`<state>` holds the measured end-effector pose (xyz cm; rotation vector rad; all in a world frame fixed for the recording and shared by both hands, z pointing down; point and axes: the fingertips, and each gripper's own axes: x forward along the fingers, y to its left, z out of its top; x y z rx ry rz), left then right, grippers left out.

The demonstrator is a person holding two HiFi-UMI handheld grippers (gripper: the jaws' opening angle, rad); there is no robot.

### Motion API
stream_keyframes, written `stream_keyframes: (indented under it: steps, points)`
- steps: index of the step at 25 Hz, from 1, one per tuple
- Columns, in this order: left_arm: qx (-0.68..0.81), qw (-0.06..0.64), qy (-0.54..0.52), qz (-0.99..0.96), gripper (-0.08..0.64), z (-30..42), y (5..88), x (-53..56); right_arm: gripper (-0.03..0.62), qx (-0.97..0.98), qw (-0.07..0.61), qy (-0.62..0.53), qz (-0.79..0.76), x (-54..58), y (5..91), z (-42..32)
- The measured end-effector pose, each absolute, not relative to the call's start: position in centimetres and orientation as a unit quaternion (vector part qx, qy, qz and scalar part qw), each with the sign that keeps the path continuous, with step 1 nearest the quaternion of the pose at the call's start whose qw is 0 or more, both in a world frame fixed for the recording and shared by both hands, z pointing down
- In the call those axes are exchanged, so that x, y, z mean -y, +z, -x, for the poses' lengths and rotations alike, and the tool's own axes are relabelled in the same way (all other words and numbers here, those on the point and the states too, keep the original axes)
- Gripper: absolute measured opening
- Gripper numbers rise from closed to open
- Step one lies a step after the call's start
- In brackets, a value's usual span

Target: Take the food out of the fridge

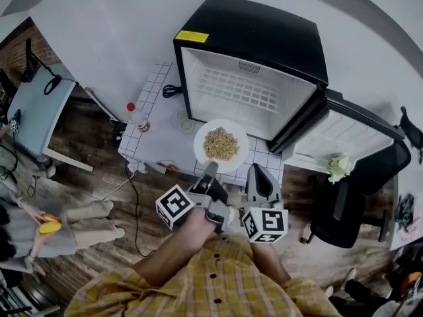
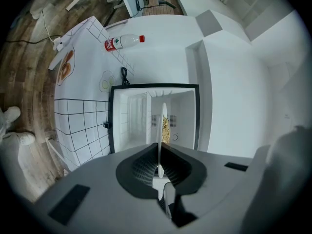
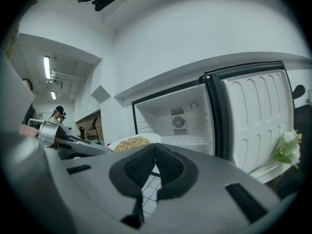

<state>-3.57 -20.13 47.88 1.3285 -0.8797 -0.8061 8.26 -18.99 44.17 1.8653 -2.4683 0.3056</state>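
Held level, the left gripper (image 1: 210, 169) pinches the rim of a round white plate (image 1: 200, 152) heaped with tan crumbly food (image 1: 221, 144). The right gripper (image 1: 260, 174) is pressed together, empty.

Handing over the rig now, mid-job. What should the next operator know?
Left gripper: shut on the rim of the plate, holding it level.
Right gripper: shut, empty, beside the left.
The plate with the food is outside the fridge, over the tiled table in front of it. The door is open.
Done: the food is out; no other food shows inside.
Left: set the plate down, probably shut the door.
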Motion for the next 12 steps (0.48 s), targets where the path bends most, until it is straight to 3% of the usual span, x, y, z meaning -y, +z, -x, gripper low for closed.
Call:
stream_keyframes:
  steps: [12]
  points:
    - [0.382,0.625,-0.353,-0.581,0.018,3.60,47.58,20.05,0.006,0.792,0.022,0.100,-0.602,18.67,44.30,-8.55]
